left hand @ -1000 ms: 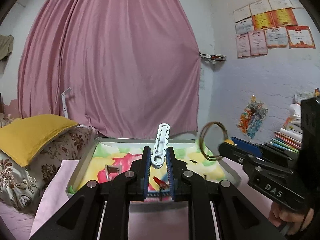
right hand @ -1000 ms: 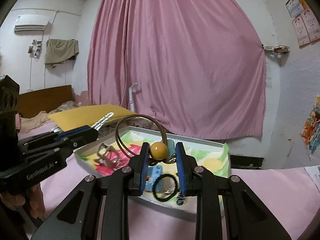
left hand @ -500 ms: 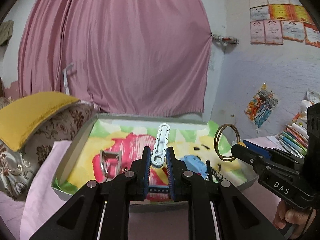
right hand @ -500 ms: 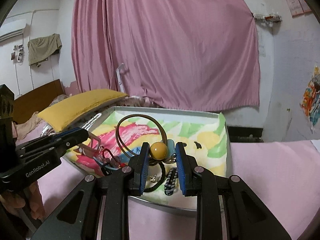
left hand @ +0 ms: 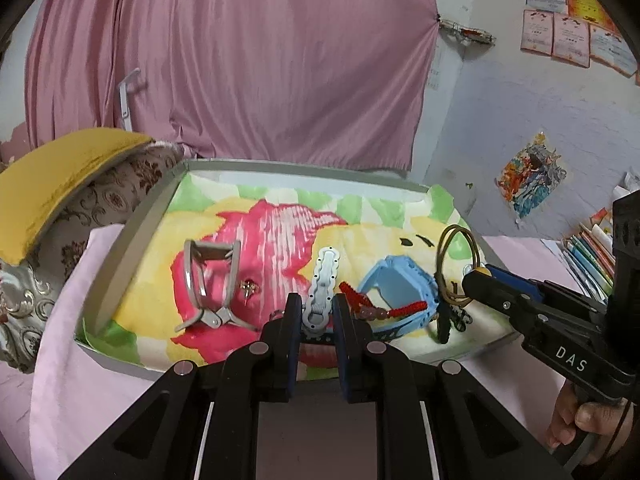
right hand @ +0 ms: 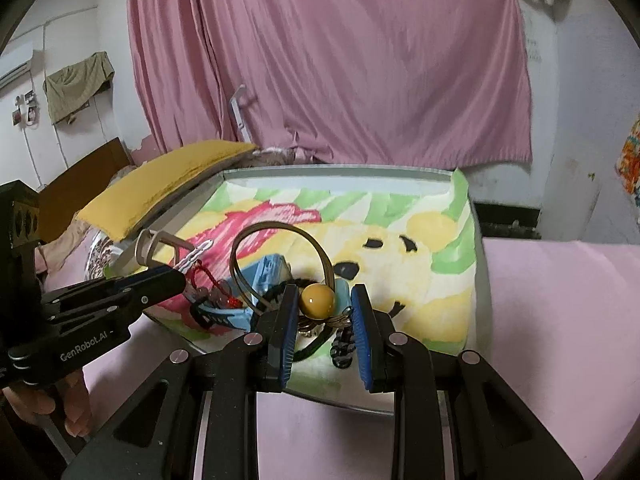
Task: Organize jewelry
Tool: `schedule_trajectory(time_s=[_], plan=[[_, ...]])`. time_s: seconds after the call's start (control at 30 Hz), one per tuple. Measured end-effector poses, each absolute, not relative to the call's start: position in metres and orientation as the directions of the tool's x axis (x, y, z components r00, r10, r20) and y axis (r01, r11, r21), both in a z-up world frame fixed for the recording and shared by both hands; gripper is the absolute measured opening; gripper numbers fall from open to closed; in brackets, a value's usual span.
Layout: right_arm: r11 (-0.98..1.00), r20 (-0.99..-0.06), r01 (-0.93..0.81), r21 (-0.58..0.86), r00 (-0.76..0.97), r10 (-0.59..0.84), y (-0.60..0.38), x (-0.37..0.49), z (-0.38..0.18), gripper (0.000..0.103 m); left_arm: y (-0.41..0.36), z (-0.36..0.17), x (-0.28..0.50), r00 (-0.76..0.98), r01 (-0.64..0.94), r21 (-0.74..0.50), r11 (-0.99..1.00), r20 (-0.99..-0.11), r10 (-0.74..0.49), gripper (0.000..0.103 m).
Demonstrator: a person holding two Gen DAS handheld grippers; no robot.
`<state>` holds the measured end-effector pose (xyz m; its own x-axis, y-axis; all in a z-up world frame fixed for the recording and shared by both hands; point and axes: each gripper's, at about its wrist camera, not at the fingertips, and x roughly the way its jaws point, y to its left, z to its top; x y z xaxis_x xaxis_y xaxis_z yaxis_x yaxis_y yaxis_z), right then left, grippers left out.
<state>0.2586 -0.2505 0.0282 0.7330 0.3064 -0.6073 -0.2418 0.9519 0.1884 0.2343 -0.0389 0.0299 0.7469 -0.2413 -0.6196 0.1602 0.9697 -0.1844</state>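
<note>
We see a tray (left hand: pixel 132 236) with matt grey walls, lined with soft printed cloth (left hand: pixel 280 232). A white hair clip (left hand: pixel 325 280) looks like smooth plastic. The bangle (right hand: pixel 280 248) is thin brassy metal wire carrying a glossy mustard bead (right hand: pixel 317 301). A grey clip (left hand: pixel 210 280) has a dull metallic sheen. The pink curtain (left hand: pixel 240 60) is matt fabric.
</note>
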Motion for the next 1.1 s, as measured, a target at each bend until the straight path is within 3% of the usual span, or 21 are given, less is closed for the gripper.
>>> schedule_trajectory(time_s=[0.37,0.43,0.5,0.63,0.93,1.0,1.1], plan=[[0.947,-0.631,-0.253,0.198,0.707,0.320,-0.246,0.262,0.023,0.024,-0.036,0.023,0.240,0.711,0.153,-0.210,0.966,-0.655,-0.255,0.015],[0.948,-0.622,-0.245,0.201,0.716,0.317,-0.248,0.259,0.025,0.026,-0.036,0.023,0.240,0.711,0.153,-0.211,0.965,-0.655,-0.256,0.015],[0.949,-0.618,-0.244,0.201,0.720,0.316,-0.248,0.259,0.026,0.035,-0.037,0.023,0.240,0.712,0.154,-0.212,0.965,-0.654,-0.257,0.015],[0.950,-0.603,-0.244,0.193,0.735,0.311,-0.249,0.256,0.028,0.036,-0.038,0.023,0.239,0.714,0.160,-0.211,0.964,-0.650,-0.261,0.019],[0.964,-0.522,-0.214,0.155,0.811,0.264,-0.257,0.240,0.043,0.053,-0.034,0.038,0.223,0.789,0.159,-0.206,0.966,-0.561,-0.250,0.039],[0.966,-0.497,-0.212,0.148,0.828,0.258,-0.259,0.235,0.047,0.064,-0.032,0.042,0.217,0.811,0.152,-0.201,0.968,-0.534,-0.238,0.053],[0.974,-0.459,-0.194,0.116,0.859,0.226,-0.259,0.227,0.054,0.076,-0.028,0.048,0.210,0.842,0.148,-0.208,0.967,-0.487,-0.233,0.062]])
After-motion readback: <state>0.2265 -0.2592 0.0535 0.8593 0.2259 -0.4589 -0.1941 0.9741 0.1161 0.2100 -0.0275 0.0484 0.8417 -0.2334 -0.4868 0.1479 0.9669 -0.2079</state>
